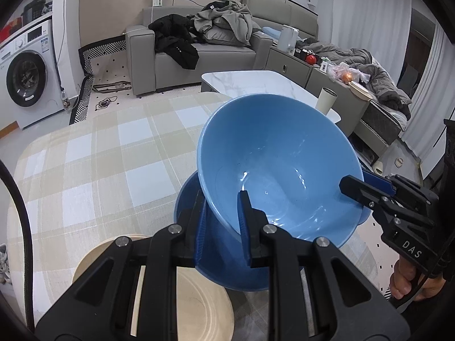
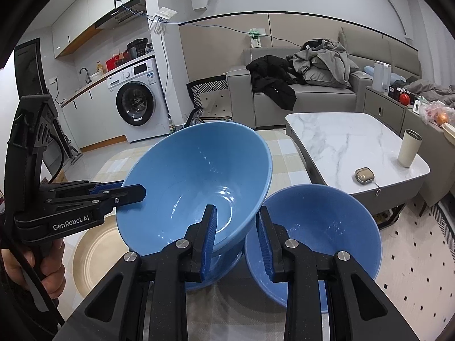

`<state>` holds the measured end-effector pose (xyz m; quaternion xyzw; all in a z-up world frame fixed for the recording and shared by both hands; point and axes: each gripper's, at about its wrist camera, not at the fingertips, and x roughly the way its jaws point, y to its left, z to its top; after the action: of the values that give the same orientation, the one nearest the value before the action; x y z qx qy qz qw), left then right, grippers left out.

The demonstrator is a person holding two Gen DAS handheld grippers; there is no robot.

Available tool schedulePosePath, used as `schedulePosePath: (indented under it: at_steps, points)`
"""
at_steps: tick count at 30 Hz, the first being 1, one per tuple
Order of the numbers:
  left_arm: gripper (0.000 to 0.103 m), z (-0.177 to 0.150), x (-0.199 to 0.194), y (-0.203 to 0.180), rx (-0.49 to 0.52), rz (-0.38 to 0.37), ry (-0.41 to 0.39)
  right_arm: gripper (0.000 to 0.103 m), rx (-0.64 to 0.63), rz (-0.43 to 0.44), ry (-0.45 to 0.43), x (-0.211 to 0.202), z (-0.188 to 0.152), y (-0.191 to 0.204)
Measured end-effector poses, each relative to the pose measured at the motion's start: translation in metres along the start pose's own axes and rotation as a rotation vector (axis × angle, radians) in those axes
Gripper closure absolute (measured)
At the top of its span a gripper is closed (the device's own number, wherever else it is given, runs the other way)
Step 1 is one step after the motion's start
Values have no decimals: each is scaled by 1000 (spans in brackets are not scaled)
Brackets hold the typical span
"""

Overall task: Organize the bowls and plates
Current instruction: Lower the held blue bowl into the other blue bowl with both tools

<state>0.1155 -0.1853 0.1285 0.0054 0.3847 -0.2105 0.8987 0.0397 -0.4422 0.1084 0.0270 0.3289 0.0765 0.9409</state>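
Note:
A large blue bowl (image 1: 273, 164) (image 2: 193, 176) hangs tilted above the table, held at two sides of its rim. My left gripper (image 1: 221, 207) (image 2: 133, 191) is shut on the rim's near-left edge, one finger inside the bowl and one outside. My right gripper (image 2: 236, 213) (image 1: 352, 186) is shut on the opposite rim in the same way. A smaller blue bowl (image 2: 318, 227) stands just right of it. Beneath the large bowl lies another blue dish (image 1: 227, 270), partly hidden. A beige plate (image 1: 196, 312) (image 2: 93, 255) rests on the table below my left gripper.
The table carries a beige and white checked cloth (image 1: 113, 147). Beyond it stands a marble coffee table (image 2: 341, 139) with a cream cup (image 2: 409, 149) and a small case (image 2: 362, 175). A grey sofa (image 2: 307, 99) with clothes and a washing machine (image 2: 135, 105) stand at the back.

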Motion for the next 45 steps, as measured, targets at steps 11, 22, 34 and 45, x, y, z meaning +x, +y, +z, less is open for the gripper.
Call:
schedulePosePath:
  at_steps: [11, 22, 34, 45]
  points:
    - [85, -14, 7, 17, -16, 22, 11, 74, 29, 17, -17, 7, -16, 8]
    - [85, -25, 20, 30, -27, 54, 27, 74, 16, 16, 16, 27, -20, 11]
    - [85, -33, 38, 31, -12, 89, 44, 73, -7, -6, 51, 45, -25, 10]
    - [85, -40, 54, 30, 10, 125, 58, 73, -25, -25, 82, 60, -30, 6]
